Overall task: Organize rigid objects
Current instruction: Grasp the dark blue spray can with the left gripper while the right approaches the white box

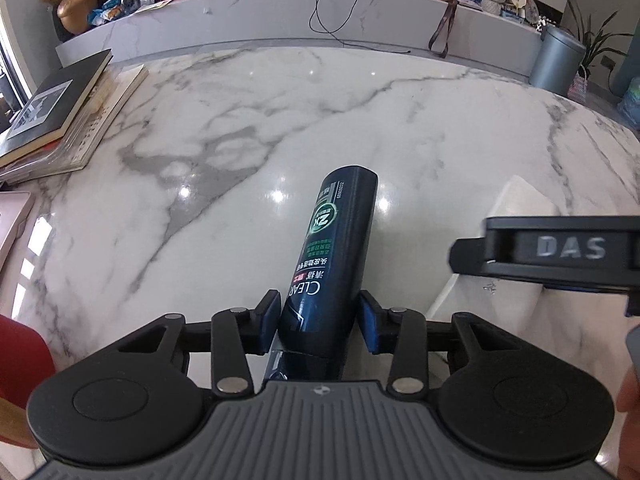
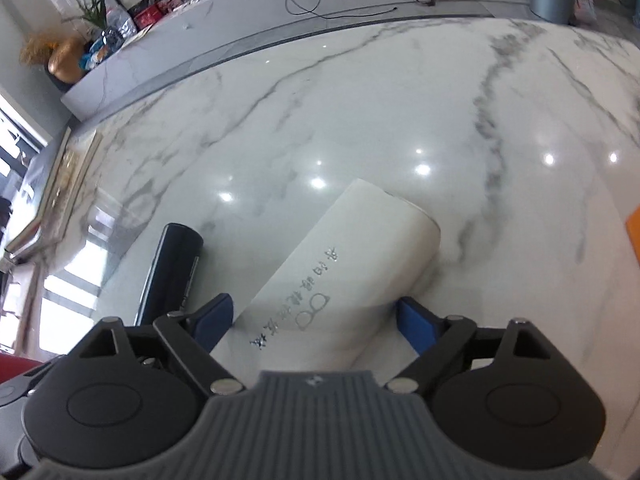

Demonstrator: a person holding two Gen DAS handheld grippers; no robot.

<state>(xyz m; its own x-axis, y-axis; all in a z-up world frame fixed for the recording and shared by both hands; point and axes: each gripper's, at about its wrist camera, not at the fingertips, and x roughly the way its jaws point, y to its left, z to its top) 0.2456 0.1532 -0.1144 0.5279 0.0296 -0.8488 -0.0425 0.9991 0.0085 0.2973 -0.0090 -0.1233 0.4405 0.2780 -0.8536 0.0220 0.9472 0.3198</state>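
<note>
Nearest, the left hand-held gripper (image 1: 320, 320), blue pads pressed to both flanks of a dark bottle (image 1: 336, 248) close to its lower end. Lying flat on the table (image 1: 240, 120), base pointing away, label upward. Gripped low on the body, probably so as to lift or swing it into line without rolling.

Just to the right, the right hand-held gripper (image 2: 316, 316), jaws spread wide and straddling a white bottle (image 2: 360, 256) with silver lettering. Pads clear of its sides, nothing gripped yet. Also lying flat, angled up and to the right, near the dark bottle but apart from it. Likely lined up for a squeeze across the width, the wide spread suiting the fatter body.

Beneath both, glossy white marble with grey veins, ceiling lights mirrored in it; smooth enough for a round bottle to slide or roll if nudged.

Further off at the left edge, a stack of books (image 1: 60, 116). Beyond the table, a long marble ledge (image 1: 280, 12) with a loose black cable (image 1: 320, 20), a gold vase (image 1: 76, 8), and a grey bin (image 1: 558, 58) by a plant.
</note>
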